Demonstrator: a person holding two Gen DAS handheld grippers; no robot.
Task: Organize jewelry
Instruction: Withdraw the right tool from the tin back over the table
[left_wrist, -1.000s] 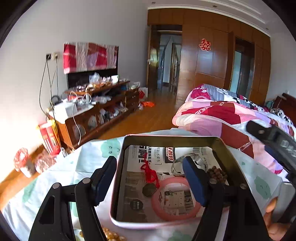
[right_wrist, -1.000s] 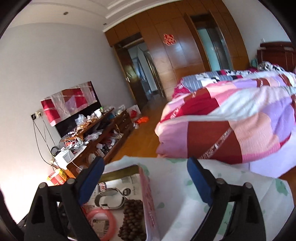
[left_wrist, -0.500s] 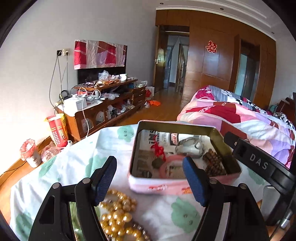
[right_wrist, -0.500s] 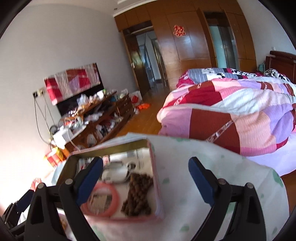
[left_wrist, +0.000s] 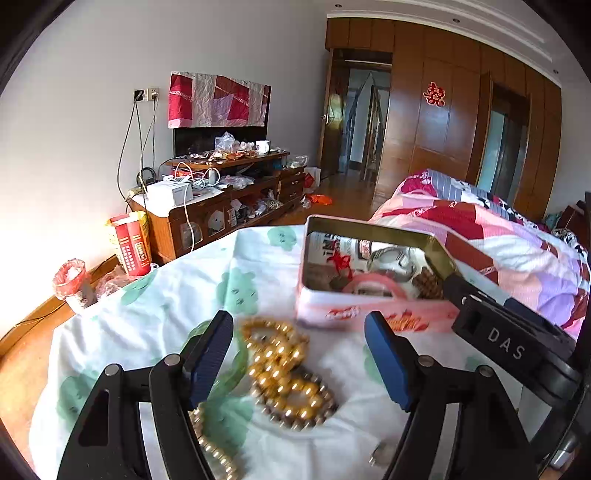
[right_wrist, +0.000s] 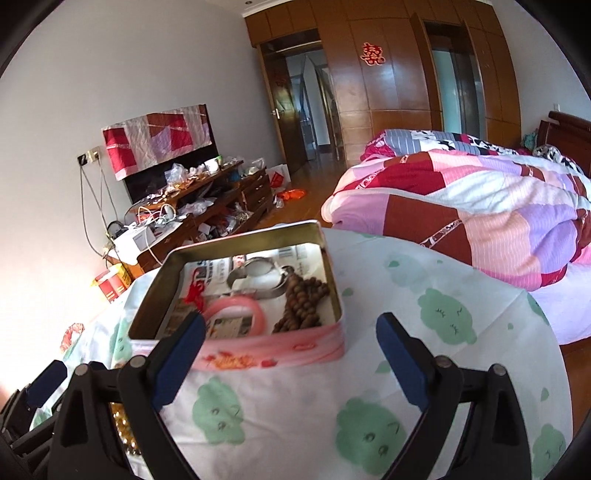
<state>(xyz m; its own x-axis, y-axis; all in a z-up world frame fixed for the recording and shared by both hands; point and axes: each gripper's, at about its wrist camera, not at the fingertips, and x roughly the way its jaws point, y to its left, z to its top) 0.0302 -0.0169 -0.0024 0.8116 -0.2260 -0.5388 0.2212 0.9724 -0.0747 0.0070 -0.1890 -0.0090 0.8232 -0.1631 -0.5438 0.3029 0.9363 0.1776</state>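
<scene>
A pink tin box (left_wrist: 369, 317) (right_wrist: 273, 354) stands open on the white cloth with green prints. Inside lie a pink bangle (right_wrist: 236, 308), brown wooden beads (right_wrist: 303, 302), a silver bangle (right_wrist: 258, 278) and a red knot charm (right_wrist: 195, 293). Gold bead strands (left_wrist: 291, 376) and a green bangle (left_wrist: 229, 369) lie on the cloth in front of the box. My left gripper (left_wrist: 299, 354) is open and empty just above the gold beads. My right gripper (right_wrist: 291, 354) is open and empty, near the box's front wall.
The right gripper's body (left_wrist: 517, 343) shows at the right of the left wrist view. A bed with a patchwork quilt (right_wrist: 480, 221) lies to the right. A cluttered TV cabinet (left_wrist: 221, 206) stands by the left wall. The table edge drops off at left and right.
Both grippers have pulled back from over the box. The left one now hangs over the gold beads on the cloth. The right one now faces the box's front. Both stayed open.
</scene>
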